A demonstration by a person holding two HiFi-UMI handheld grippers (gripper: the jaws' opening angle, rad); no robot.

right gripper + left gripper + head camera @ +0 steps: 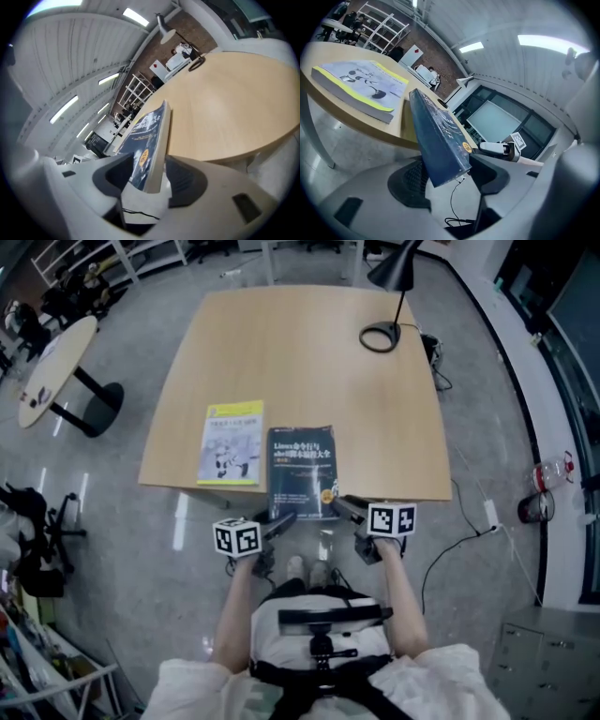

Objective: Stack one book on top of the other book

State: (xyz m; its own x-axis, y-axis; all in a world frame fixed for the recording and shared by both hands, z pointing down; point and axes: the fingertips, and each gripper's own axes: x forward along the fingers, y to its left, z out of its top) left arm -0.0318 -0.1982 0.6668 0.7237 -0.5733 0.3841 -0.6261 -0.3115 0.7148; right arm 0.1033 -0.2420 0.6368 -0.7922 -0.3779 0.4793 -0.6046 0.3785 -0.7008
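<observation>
A dark blue book (302, 472) lies at the near edge of the tan table (309, 352), its near end sticking out over the edge. To its left a yellow and white book (231, 443) lies flat on the table. My left gripper (284, 518) is at the blue book's near left corner, and my right gripper (345, 505) at its near right corner. In the left gripper view the blue book (438, 140) slants between the jaws of the left gripper (447, 176), with pads against both faces. In the right gripper view the right gripper (150, 180) clamps the blue book (147, 140) edge-on.
A black desk lamp (394, 296) stands at the table's far right. A round side table (56, 367) is on the floor to the left, and a cable (459, 549) trails off to the right. The person's legs and feet (309, 568) are just below the table edge.
</observation>
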